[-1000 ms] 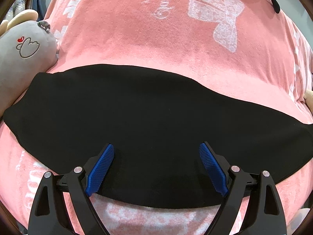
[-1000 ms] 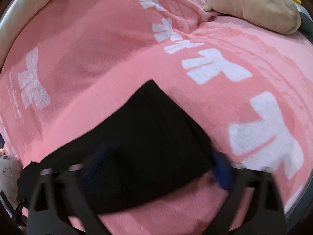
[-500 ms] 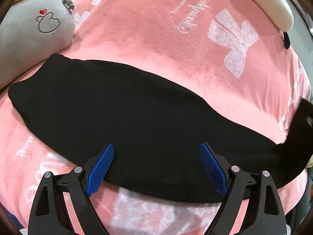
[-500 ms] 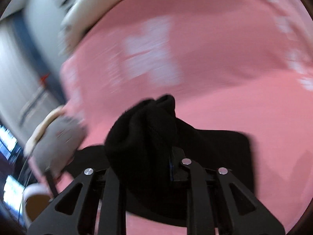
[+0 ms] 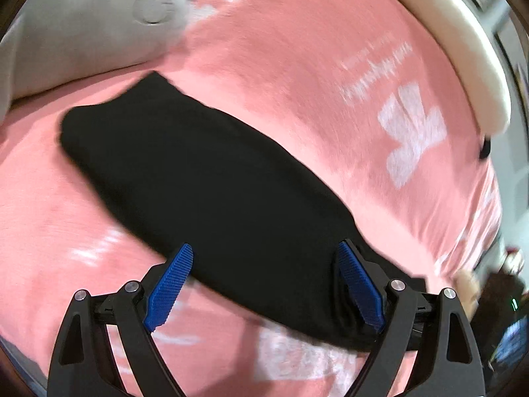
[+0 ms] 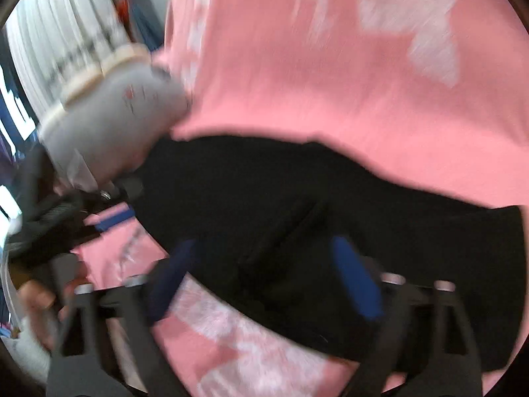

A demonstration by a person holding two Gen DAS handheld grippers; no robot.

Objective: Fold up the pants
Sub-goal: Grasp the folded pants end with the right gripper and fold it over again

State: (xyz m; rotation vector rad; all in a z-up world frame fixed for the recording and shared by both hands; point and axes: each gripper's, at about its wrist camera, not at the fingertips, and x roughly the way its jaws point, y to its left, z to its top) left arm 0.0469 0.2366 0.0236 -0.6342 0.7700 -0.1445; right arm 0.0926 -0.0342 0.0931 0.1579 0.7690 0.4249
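Right hand-held gripper (image 6: 264, 278) now spread over long black fabric pants (image 5: 205, 178), no longer pinching the raised end; left hand-held gripper (image 5: 264, 284) spread too. Lying mid-frame on pink bed blanket (image 5: 297, 66), apparently doubled.

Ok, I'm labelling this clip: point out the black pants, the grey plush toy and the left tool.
black pants (image 5: 205, 178), left wrist view, middle of the cloth
grey plush toy (image 5: 82, 29), left wrist view, its body
left tool (image 5: 264, 284), left wrist view, between its fingertips
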